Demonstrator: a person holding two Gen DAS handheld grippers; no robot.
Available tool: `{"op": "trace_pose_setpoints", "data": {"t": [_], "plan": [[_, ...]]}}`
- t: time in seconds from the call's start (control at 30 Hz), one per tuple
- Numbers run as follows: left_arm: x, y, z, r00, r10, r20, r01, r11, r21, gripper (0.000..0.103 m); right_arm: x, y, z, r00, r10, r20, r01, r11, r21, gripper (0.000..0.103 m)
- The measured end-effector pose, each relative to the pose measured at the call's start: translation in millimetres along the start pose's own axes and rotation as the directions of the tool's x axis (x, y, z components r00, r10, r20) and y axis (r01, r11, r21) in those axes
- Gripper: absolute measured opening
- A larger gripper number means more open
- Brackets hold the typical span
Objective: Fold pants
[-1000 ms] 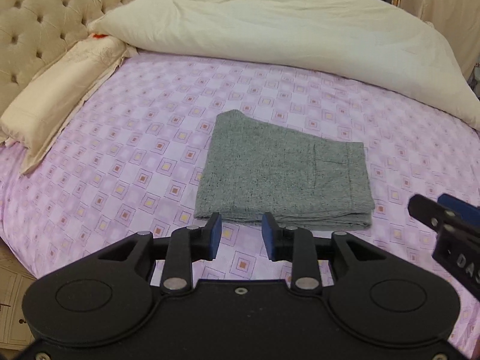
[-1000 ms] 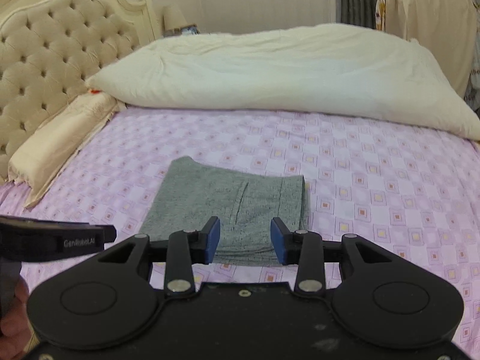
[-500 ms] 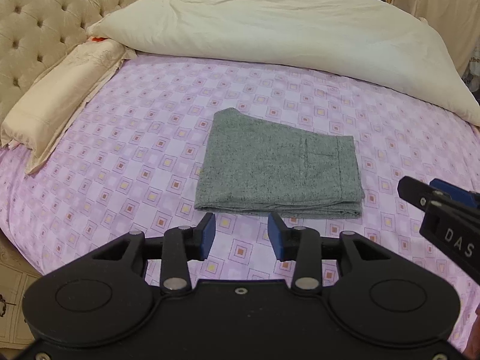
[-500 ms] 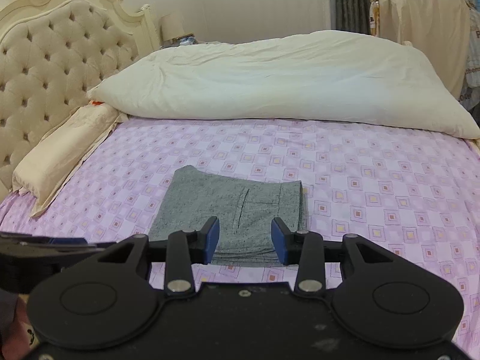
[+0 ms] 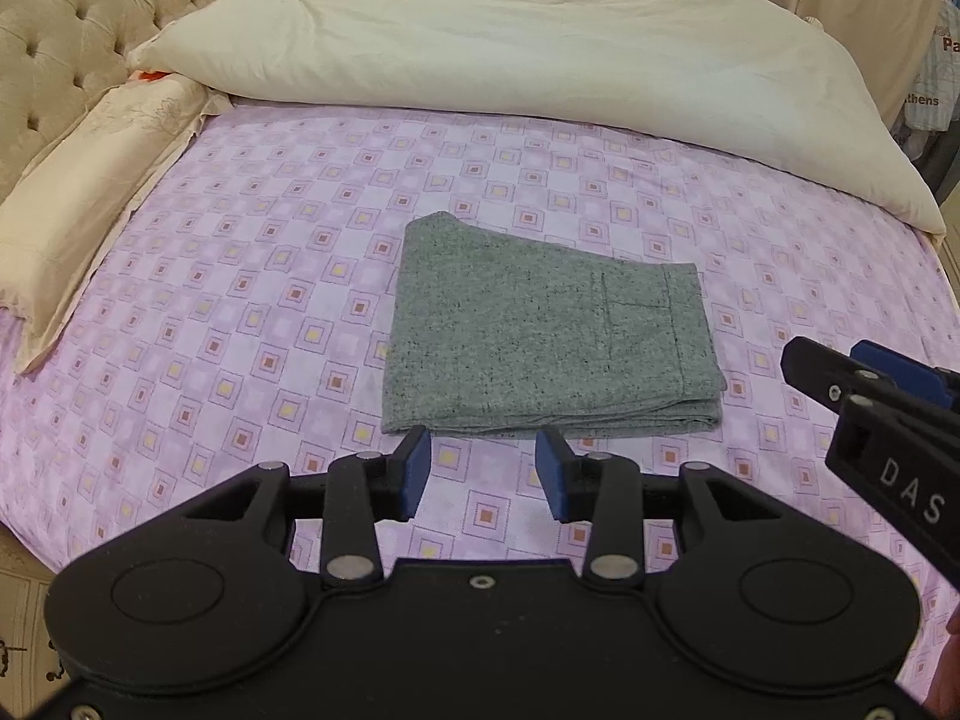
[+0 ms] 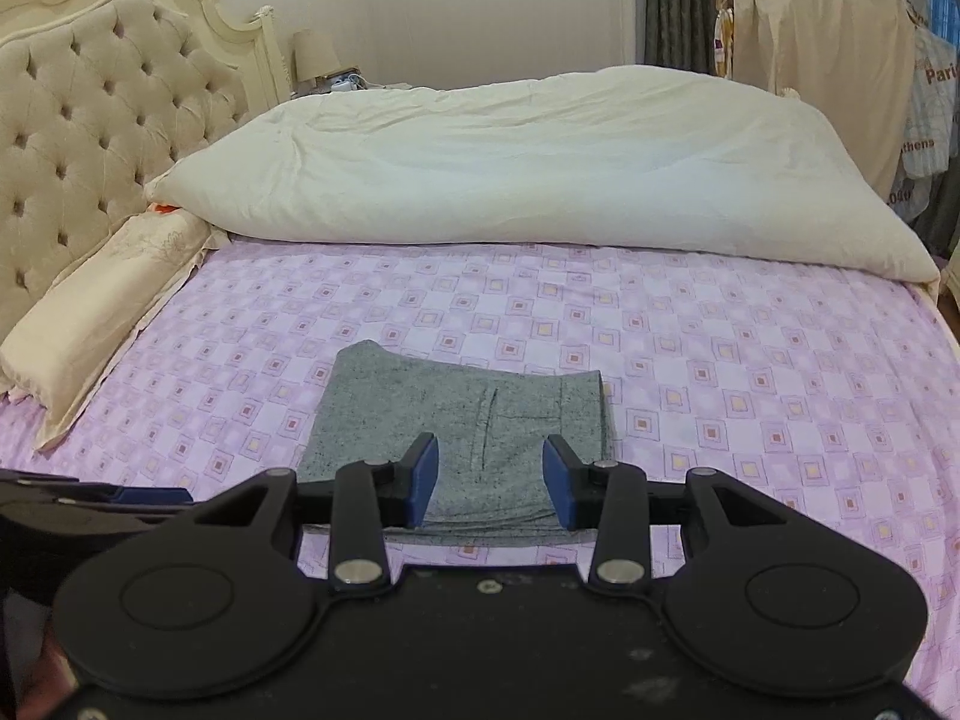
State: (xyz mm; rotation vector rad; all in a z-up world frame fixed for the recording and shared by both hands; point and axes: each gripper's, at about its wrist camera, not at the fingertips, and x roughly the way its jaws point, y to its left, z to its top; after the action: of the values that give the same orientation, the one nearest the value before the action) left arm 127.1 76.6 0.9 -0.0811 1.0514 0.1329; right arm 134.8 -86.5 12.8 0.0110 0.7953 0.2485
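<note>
The grey pants [image 5: 540, 330] lie folded into a flat rectangle on the purple patterned bed sheet [image 5: 240, 276], stacked edges toward me. They also show in the right wrist view [image 6: 474, 432]. My left gripper [image 5: 483, 471] is open and empty, held back from the pants' near edge. My right gripper [image 6: 489, 480] is open and empty, raised in front of the pants; it also shows in the left wrist view [image 5: 864, 384] at the right. Part of the left gripper [image 6: 90, 495] shows at the left of the right wrist view.
A big cream duvet [image 5: 540, 42] is piled along the far side of the bed. A beige pillow [image 5: 78, 192] lies at the left against the tufted headboard [image 6: 90, 138]. Hanging clothes [image 6: 840, 60] are at the back right. The bed's near edge is at lower left.
Both grippers have drawn back and up from the folded pants, which look smaller and farther now. Both stay open. The pants have not moved.
</note>
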Motion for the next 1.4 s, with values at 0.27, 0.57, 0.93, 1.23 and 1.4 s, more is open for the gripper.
{"op": "trace_pose_setpoints", "data": {"t": [0.27, 0.57, 0.93, 1.23, 1.4], "plan": [[8.5, 14.7, 4.8, 1.000, -0.011, -0.016, 0.011, 1.000, -0.023, 0.048, 3.4, 14.0, -0.1, 1.000, 0.002, -0.017, -0.002, 1.000, -0.017, 0.042], [8.4, 15.3, 5.4, 1.000, -0.018, -0.014, 0.018, 1.000, -0.004, 0.048, 1.8, 11.9, -0.4, 1.000, 0.007, -0.016, -0.007, 1.000, -0.023, 0.042], [6.3, 9.1, 5.1, 1.000, -0.010, -0.007, 0.010, 1.000, 0.011, 0.048, 0.0, 8.9, -0.9, 1.000, 0.013, -0.019, -0.013, 1.000, -0.023, 0.042], [6.6, 7.7, 3.8, 1.000, -0.005, -0.008, 0.005, 1.000, 0.020, 0.048, 1.4, 9.2, -2.1, 1.000, 0.015, -0.023, -0.015, 1.000, -0.009, 0.042], [6.9, 7.9, 3.2, 1.000, 0.000, -0.009, 0.001, 1.000, 0.016, 0.048, 3.8, 9.5, -1.5, 0.999, 0.014, -0.029, -0.015, 1.000, -0.007, 0.042]]}}
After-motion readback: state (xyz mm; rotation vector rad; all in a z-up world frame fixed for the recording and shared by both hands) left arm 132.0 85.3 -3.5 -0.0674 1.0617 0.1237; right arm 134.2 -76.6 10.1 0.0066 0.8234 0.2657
